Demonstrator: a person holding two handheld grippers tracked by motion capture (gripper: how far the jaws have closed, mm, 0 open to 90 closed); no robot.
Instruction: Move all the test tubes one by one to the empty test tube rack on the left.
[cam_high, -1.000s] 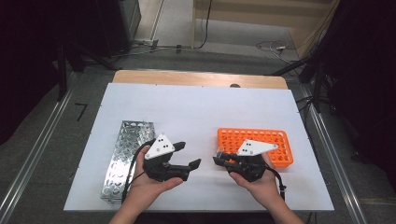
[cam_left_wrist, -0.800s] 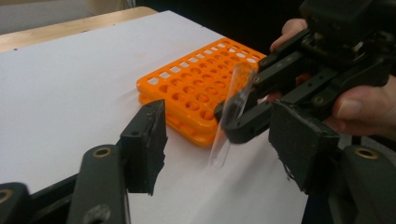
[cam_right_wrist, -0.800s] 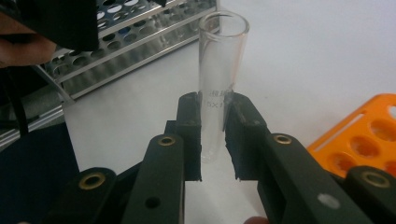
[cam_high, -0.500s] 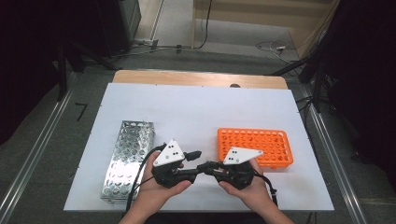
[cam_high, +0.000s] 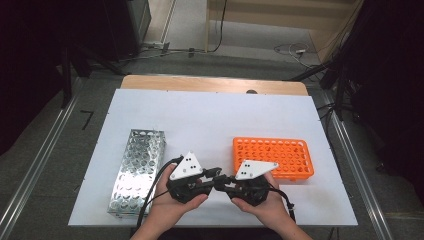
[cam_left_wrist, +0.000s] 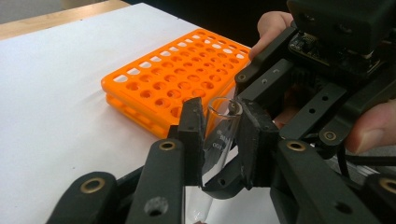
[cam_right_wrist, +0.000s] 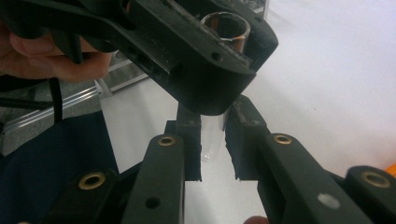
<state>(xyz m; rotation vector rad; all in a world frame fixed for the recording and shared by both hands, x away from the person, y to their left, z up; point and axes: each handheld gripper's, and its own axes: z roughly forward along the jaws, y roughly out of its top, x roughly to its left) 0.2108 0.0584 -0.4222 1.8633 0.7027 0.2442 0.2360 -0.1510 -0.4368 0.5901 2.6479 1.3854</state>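
Tube (cam_left_wrist: 218, 140) sits between both grippers near the table's (cam_high: 210, 120) front edge, long axis roughly upright. L gripper (cam_left_wrist: 219, 140) just closed on its upper part; R gripper (cam_right_wrist: 213, 140) clamped lower down. Orange rack (cam_high: 272, 157) lies by R hand, so R is nearer.
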